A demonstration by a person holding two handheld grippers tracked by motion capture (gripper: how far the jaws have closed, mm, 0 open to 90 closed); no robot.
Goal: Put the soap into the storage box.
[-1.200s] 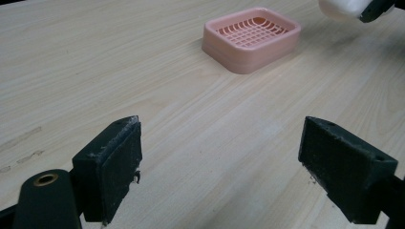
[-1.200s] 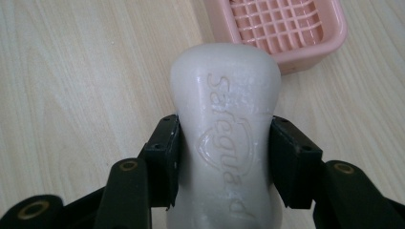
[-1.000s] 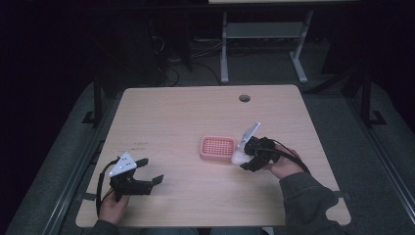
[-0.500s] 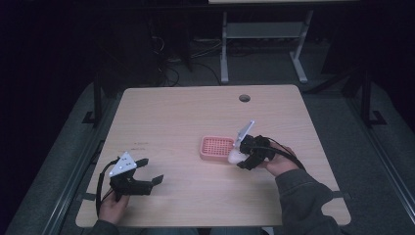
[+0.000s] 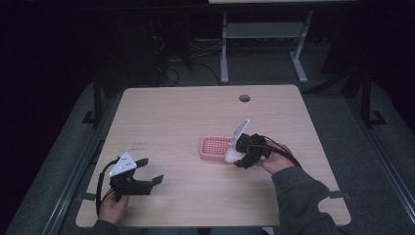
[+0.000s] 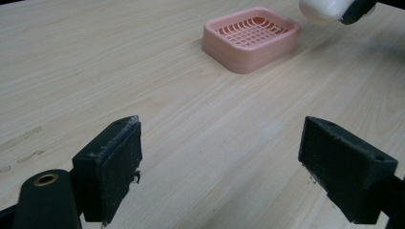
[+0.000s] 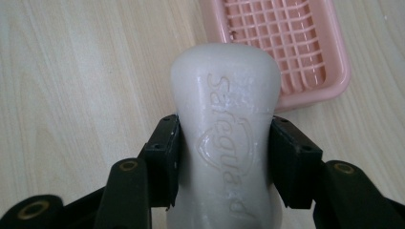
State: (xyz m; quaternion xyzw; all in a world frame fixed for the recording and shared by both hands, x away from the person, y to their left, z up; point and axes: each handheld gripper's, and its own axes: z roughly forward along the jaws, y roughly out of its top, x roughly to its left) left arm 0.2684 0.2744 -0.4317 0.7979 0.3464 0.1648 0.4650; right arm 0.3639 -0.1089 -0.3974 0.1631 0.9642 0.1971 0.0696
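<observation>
A white bar of soap (image 7: pixel 224 129) with raised lettering sits between the jaws of my right gripper (image 7: pixel 224 162), which is shut on its sides. In the high view the soap (image 5: pixel 231 156) hangs at the near right corner of a pink slatted soap dish (image 5: pixel 214 147), with the right gripper (image 5: pixel 240 157) behind it. The dish (image 7: pixel 282 47) lies just beyond the soap on the table. My left gripper (image 5: pixel 149 171) rests at the table's near left, jaws wide open with nothing between them (image 6: pixel 219 171). Its view shows the dish (image 6: pixel 250 37) and the soap (image 6: pixel 325 9) far off.
The wooden table (image 5: pixel 171 122) has a round cable hole (image 5: pixel 244 98) near its far edge. A metal desk frame (image 5: pixel 264 44) stands on the dark floor behind the table.
The right gripper with the soap has shifted slightly leftward and nearer along the dish's right edge. The left gripper has stayed put.
</observation>
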